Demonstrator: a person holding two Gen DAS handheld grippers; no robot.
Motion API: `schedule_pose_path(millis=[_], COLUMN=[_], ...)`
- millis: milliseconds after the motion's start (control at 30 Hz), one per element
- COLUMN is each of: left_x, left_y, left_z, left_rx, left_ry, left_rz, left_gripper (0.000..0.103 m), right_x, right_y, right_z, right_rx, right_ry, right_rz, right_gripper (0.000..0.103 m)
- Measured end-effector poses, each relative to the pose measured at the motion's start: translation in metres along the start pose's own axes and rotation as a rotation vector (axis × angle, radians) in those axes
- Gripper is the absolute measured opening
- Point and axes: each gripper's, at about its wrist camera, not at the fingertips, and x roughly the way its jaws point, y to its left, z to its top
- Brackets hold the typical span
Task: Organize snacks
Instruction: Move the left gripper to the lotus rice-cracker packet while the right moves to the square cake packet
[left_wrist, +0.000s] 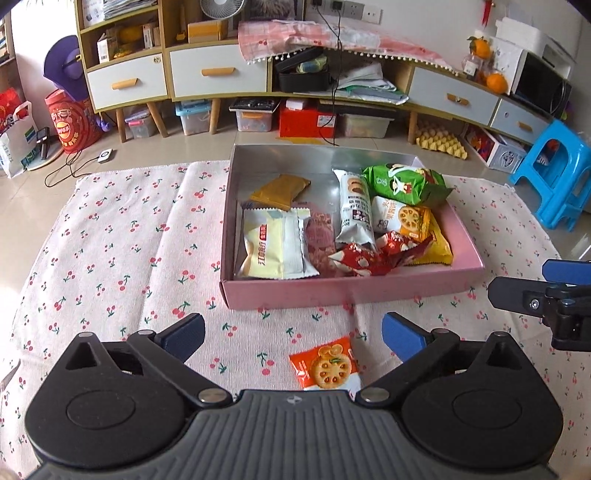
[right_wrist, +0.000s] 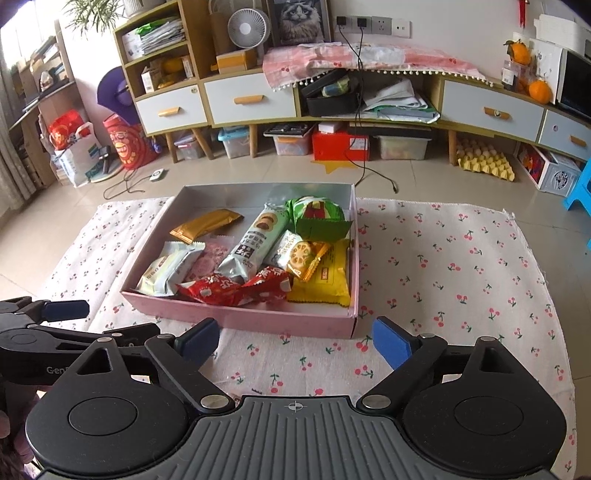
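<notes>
My left gripper (left_wrist: 291, 338) and right gripper (right_wrist: 293, 341) both stood spread, pinching nothing. An orange-and-white biscuit packet (left_wrist: 327, 365) lay low in the left view's centre, its writing unreadable. The pink cardboard box (right_wrist: 258, 319) of snacks sat mid-frame.

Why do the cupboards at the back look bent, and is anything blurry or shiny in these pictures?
Left wrist view: the fisheye lens bows the cabinet; the pink box and its snacks look sharp, its silver lining reflects pale daylight, and the corners go dark. Right wrist view: the same bowing of the cabinet, soft even daylight, faint shadows, and the edges slightly soft.
</notes>
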Motion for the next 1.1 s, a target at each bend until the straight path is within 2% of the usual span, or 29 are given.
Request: schedule_pose_path(millis=[167, 467, 600, 767, 967, 1100], left_x=[0.0, 0.008, 0.012, 0.015, 0.02, 0.019], left_y=[0.0, 0.0, -0.003, -0.01, -0.023, -0.025], left_z=[-0.023, -0.048, -0.055, -0.055, -0.057, -0.056], left_rx=[-0.018, -0.068, -0.101, -0.117, -0.078, -0.048], left_ry=[0.023, 0.057, 0.068, 0.06, 0.028, 0.021], left_rz=[0.009, 0.021, 0.024, 0.014, 0.06, 0.071], left_gripper=[0.102, 0.102, 0.1, 0.093, 0.085, 0.074], right_x=[0.0, 0.009, 0.009, 0.009, 0.015, 0.023], right_y=[-0.006, -0.008, -0.003, 0.002, 0.018, 0.025], right_z=[-0.019, -0.052, -0.065, -0.071, -0.083, -0.09], right_rx=[-0.034, -0.094, -0.172, -0.241, -0.404, -0.487], right_ry=[-0.001, 0.076, 0.048, 0.018, -0.012, 0.008], right_rz=[-0.006, 0.015, -0.001, 0.039, 0.09, 0.097], right_gripper=[0.092, 0.093, 0.093, 0.093, 0.093, 0.093])
